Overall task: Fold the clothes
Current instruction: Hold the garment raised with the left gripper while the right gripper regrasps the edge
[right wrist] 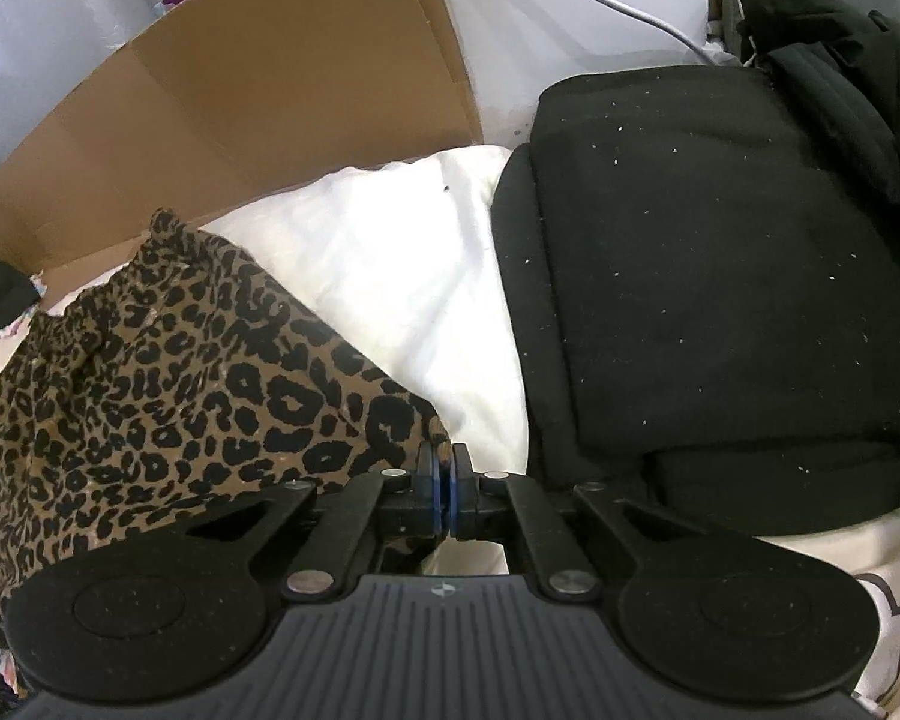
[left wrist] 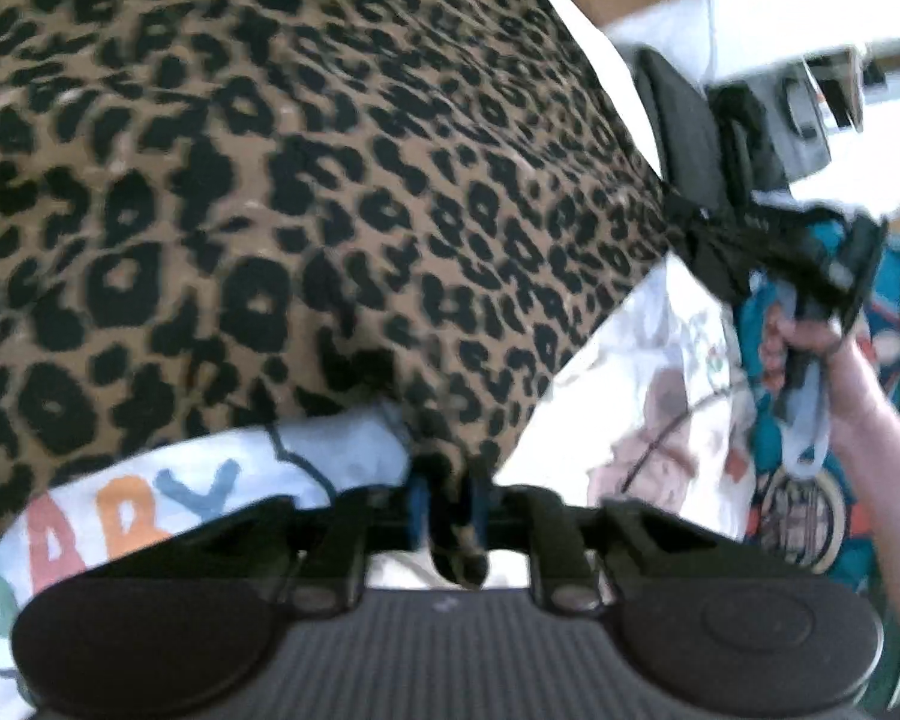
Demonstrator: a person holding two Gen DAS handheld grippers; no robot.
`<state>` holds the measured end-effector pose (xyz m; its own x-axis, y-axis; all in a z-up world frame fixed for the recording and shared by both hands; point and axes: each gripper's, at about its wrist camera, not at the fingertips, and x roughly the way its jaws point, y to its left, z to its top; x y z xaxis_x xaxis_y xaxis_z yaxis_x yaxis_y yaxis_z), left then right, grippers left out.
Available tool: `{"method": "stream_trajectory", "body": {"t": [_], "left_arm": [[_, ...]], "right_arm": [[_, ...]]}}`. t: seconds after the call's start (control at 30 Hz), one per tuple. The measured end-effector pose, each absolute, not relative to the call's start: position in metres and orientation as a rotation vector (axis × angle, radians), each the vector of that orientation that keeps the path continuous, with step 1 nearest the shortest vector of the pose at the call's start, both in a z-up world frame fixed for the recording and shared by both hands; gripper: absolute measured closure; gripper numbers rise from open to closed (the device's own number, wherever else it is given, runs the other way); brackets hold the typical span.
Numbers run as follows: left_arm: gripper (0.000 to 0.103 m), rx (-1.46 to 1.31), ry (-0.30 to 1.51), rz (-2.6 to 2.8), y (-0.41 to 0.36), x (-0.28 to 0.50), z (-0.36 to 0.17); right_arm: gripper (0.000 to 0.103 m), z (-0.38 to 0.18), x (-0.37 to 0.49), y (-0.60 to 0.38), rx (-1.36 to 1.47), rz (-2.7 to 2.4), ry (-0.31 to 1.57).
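Leopard-print garment (right wrist: 168, 372) hangs stretched, tan with black spots.

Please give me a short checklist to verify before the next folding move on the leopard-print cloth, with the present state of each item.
1. Right gripper shut on a corner of the leopard-print cloth: ok; the left wrist view shows the cloth pulled to it.
2. Left gripper holding the cloth's lower edge: cannot tell; the fingers are narrowly apart and the frame is blurred.
3. Cloth stretched flat between the grippers: ok, no big wrinkles.
4. Folded black garment clear of the cloth: ok.
5. White bedding free for laying down: ok.
6. Cardboard out of the way: ok.
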<state>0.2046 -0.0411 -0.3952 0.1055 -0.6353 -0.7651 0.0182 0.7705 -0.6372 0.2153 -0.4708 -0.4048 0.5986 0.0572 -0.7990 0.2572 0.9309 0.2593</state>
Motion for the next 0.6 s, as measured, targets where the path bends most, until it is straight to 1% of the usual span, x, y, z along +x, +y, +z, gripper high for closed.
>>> {"method": "stream_trajectory", "body": {"t": [0.03, 0.1, 0.2, 0.37, 0.5, 0.53, 0.6], "left_arm": [[0.068, -0.57, 1.382, -0.509, -0.035, 0.204, -0.394], [0.064, -0.607, 1.365, -0.504, -0.025, 0.202, -0.394], [0.064, -0.646, 1.383, -0.484, -0.02, 0.2, -0.403], [0.064, -0.712, 1.396, -0.501, -0.023, 0.196, -0.419], [0.065, -0.689, 1.396, -0.517, -0.032, 0.201, -0.426], [0.066, -0.683, 1.394, -0.523, -0.035, 0.205, -0.426], [0.072, -0.67, 1.395, -0.525, -0.04, 0.208, -0.428]], "right_arm": [[0.102, -0.403, 0.217, -0.47, 0.366, -0.121, 0.917], [0.102, -0.396, 0.22, -0.468, 0.356, -0.121, 0.894], [0.102, -0.393, 0.225, -0.468, 0.337, -0.125, 0.896], [0.102, -0.409, 0.229, -0.47, 0.33, -0.145, 0.937], [0.1, -0.416, 0.229, -0.477, 0.372, -0.16, 0.965], [0.099, -0.415, 0.228, -0.479, 0.389, -0.163, 0.96], [0.094, -0.412, 0.223, -0.484, 0.427, -0.164, 0.938]]}}
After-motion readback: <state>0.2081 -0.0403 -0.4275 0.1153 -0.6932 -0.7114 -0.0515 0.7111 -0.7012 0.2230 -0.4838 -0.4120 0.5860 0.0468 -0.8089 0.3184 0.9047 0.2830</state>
